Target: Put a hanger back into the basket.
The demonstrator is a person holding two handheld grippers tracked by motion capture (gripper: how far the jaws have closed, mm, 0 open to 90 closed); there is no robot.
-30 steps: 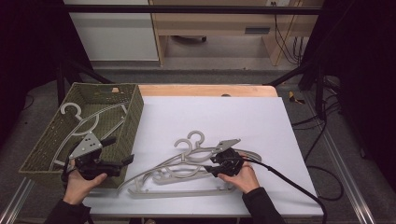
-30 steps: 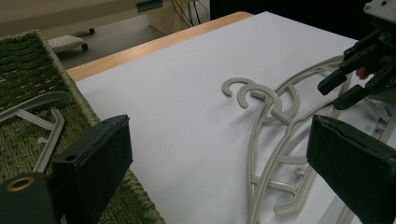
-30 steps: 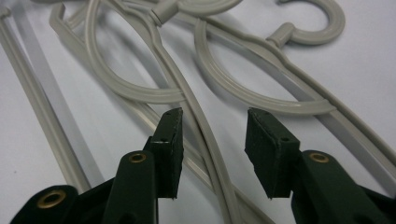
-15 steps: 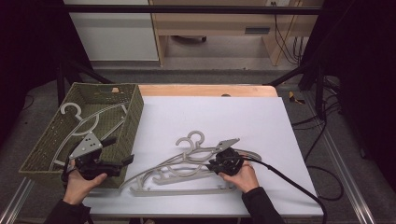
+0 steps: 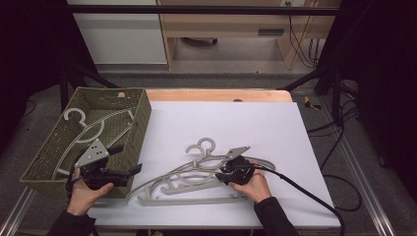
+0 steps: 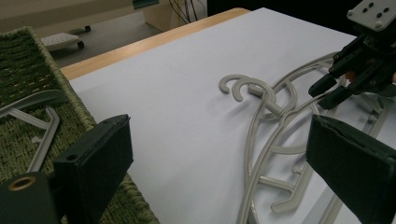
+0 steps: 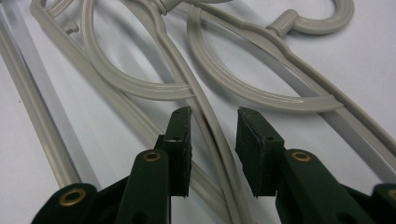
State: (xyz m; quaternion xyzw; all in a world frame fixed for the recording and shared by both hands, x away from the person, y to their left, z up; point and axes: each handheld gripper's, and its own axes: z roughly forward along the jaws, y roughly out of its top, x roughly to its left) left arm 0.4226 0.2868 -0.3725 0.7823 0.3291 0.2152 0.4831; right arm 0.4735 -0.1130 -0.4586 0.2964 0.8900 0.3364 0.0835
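Far left: 1 woven basket [image 5: 141, 118] at the table's left edge. 1 grey hanger hook [image 5: 74, 115] counted inside it, so at least 1 hanger there. Further bars noted below the hook; cannot tell whether from a 2nd hanger.

Near left: left gripper [image 5: 126, 159] held above the basket's near right corner, jaws spread wide, nothing between them, aimed right across the white table [image 5: 221, 118].

Centre, near: grey hangers [image 5: 192, 174] lying overlapped and flat on the table, well clear of the basket. 2 hooks [image 6: 247, 88] counted side by side, so 2 hangers judged. 1 straight bar along the near edge possibly from a 3rd; not confirmed.

Right of centre: right gripper [image 7: 212, 126] low over the pile, jaws part open and straddling 1 slim hanger arm [image 7: 219, 140], not yet pinched.

Step judged in hand: taking 1 hanger off the pile, probably for the basket. Recommended:
- Seat the arm fully between the pads before closing.
- Confirm only 1 arm between the jaws; neighbouring arms close alongside.
- Lift slowly, watching for a hook snagging the 2nd hanger.
- Use the left gripper to pin the remainder if dragged.

Totals: 1 basket, 2 grippers, 3 hooks.
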